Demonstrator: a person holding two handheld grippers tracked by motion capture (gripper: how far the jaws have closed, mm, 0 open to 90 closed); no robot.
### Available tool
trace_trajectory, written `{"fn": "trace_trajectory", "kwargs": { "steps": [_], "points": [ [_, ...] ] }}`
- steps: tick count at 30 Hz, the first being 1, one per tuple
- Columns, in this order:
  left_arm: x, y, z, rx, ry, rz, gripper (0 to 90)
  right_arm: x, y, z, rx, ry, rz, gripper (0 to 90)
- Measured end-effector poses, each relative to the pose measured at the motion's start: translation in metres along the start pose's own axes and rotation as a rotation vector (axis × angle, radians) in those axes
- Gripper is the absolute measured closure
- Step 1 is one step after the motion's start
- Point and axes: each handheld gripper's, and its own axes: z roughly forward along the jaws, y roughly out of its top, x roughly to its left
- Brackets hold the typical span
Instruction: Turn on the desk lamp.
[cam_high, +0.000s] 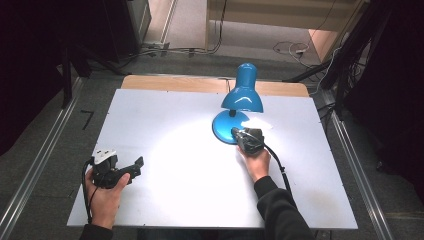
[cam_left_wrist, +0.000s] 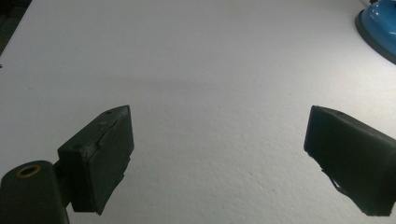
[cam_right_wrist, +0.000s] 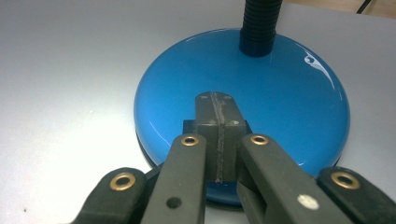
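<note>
A blue desk lamp stands at the table's far right, its shade (cam_high: 242, 95) lit and bent over its round base (cam_high: 222, 131). My right gripper (cam_high: 235, 132) reaches in from the near side. In the right gripper view its jaws are shut, pad against pad, with nothing between them, and the gripper (cam_right_wrist: 215, 98) lies over the front of the glossy base (cam_right_wrist: 289, 93). Whether the tips touch the base I cannot tell. The black ribbed neck (cam_right_wrist: 259, 23) rises behind. My left gripper (cam_high: 139, 162) rests near the front left, open, and between its jaws (cam_left_wrist: 219, 112) lies bare table.
The white table top (cam_high: 175, 120) has a wooden strip (cam_high: 175, 82) along its far edge and a bright pool of lamplight in the middle. Metal rails (cam_high: 40, 160) run along both sides. Cables (cam_high: 290, 49) lie on the floor beyond. The lamp base's edge (cam_left_wrist: 380, 28) appears in the left gripper view.
</note>
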Motion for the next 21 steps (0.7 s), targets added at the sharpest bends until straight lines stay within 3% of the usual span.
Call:
{"fn": "trace_trajectory", "kwargs": {
  "steps": [8,14,19,21],
  "points": [
    [0.001,0.000,0.000,0.000,0.001,-0.002,8.6,-0.005,0.002,-0.009,0.009,0.047,0.010,79.9],
    [0.000,0.000,0.000,-0.003,0.001,-0.004,8.6,-0.008,0.004,-0.019,0.014,0.103,0.005,63.1],
    [0.000,0.000,0.000,-0.006,0.001,-0.006,8.6,-0.011,0.003,-0.024,0.039,0.109,0.012,53.1],
    [0.000,0.000,-0.001,-0.006,0.002,-0.007,8.6,-0.013,0.002,-0.027,0.036,0.096,0.018,40.2]
  ]
}}
